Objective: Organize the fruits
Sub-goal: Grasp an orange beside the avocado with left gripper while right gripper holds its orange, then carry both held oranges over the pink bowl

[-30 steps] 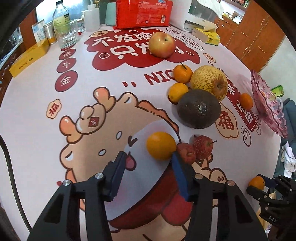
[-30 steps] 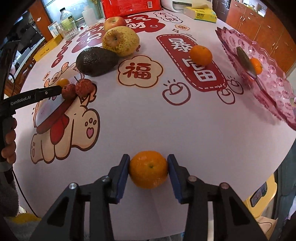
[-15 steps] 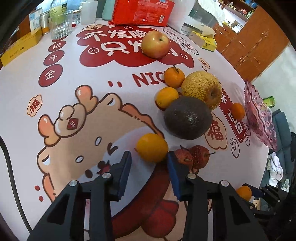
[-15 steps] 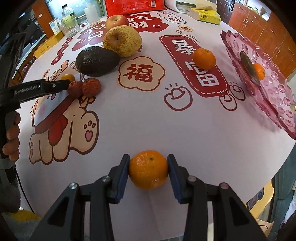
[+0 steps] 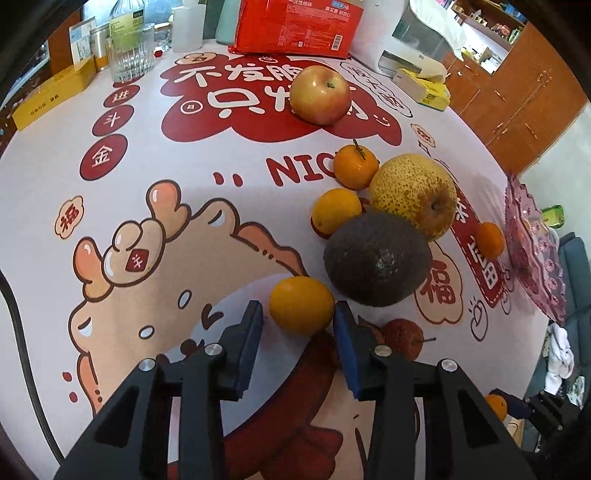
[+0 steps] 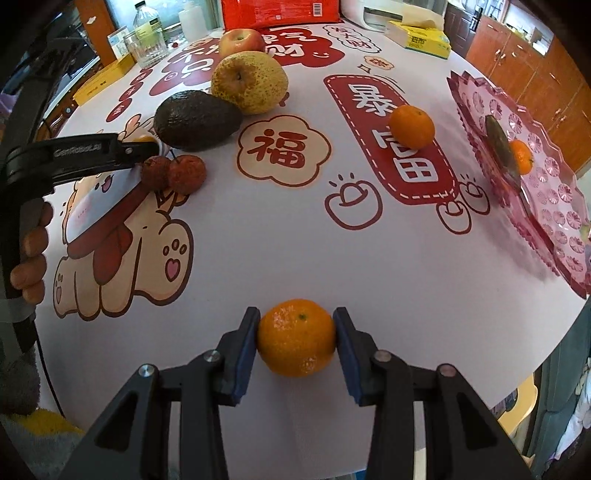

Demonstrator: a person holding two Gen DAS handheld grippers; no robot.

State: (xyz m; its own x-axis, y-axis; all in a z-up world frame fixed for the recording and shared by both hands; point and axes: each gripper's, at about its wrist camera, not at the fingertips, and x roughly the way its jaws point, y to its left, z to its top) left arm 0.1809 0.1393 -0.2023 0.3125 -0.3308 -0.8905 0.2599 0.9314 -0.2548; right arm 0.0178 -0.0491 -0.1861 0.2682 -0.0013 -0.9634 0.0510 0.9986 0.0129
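Note:
My left gripper (image 5: pixel 298 320) is open around a small orange (image 5: pixel 301 305) on the table; the right pad touches it, the left pad stands a little off. Just beyond lie a dark avocado (image 5: pixel 376 259), a speckled pear (image 5: pixel 413 195), two more oranges (image 5: pixel 335 209) (image 5: pixel 355 166) and a red apple (image 5: pixel 320 94). Two lychees (image 6: pixel 173 172) lie by the left gripper. My right gripper (image 6: pixel 297 338) is shut on a mandarin (image 6: pixel 297 338) above the table's near edge. A pink fruit plate (image 6: pixel 546 192) at the right holds an orange (image 6: pixel 521 156) and a dark fruit (image 6: pixel 498 142).
Another orange (image 6: pixel 411 126) lies on the cloth left of the plate. At the table's far edge stand a glass (image 5: pixel 130 52), bottles, a red packet (image 5: pixel 295 26), a yellow tissue box (image 6: pixel 421 40) and a yellow carton (image 5: pixel 51 96). Wooden cabinets stand behind on the right.
My left gripper has moved forward and narrowed until the small orange sits between its pads. My right gripper has kept hold of the mandarin and drifted slightly forward.

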